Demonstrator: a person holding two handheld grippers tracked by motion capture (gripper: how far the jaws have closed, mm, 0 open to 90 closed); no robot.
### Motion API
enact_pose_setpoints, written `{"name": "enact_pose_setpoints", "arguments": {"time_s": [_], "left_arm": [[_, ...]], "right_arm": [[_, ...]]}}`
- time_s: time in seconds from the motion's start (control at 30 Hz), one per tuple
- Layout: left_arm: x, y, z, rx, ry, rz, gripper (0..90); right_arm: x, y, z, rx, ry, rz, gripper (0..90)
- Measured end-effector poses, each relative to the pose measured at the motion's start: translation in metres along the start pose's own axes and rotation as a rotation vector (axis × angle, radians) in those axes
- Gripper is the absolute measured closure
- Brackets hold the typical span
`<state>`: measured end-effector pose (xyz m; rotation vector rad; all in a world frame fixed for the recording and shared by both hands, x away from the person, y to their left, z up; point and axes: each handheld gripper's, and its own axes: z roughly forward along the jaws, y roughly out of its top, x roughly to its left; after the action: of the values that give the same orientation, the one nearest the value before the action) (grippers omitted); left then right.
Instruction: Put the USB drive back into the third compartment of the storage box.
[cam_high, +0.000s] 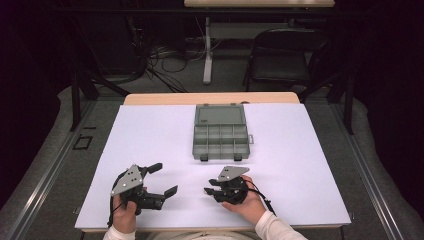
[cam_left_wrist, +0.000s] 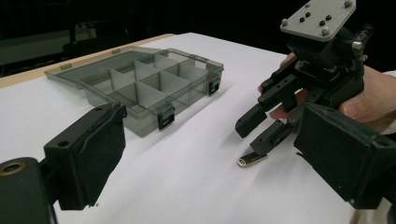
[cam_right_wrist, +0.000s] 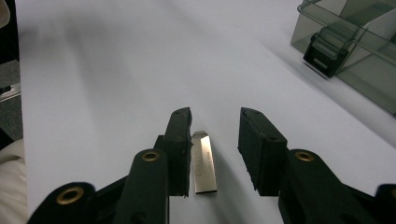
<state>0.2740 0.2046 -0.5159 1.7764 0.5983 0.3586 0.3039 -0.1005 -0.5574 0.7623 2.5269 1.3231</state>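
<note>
One metal USB stick (cam_right_wrist: 204, 163) lies flat on the white surface (cam_high: 150, 140) between my right gripper's (cam_right_wrist: 215, 135) open jaws. My left gripper (cam_high: 165, 181) is open, empty. One compartment box (cam_high: 220, 132) sits beyond, lid open.

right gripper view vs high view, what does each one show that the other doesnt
The right gripper view alone shows a small silver USB stick lying flat on the white table between the right gripper's open jaws, beside one jaw. The high view alone shows the left gripper held open, the person's hands, and a folding chair behind the table. Both share the white table and the grey compartment box with its black latches.
</note>
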Motion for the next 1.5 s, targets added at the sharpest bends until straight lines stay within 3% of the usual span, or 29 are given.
{"name": "enact_pose_setpoints", "arguments": {"time_s": [0.6, 1.5], "left_arm": [[0.0004, -0.0001, 0.0, 0.003, -0.002, -0.001, 9.8], [0.0017, -0.0001, -0.0001, 0.01, -0.018, -0.003, 10.6]], "right_arm": [[0.0027, -0.0069, 0.0067, 0.058, 0.018, -0.016, 72.8], [0.0024, -0.0098, 0.0073, 0.058, 0.018, -0.039, 79.6]]}}
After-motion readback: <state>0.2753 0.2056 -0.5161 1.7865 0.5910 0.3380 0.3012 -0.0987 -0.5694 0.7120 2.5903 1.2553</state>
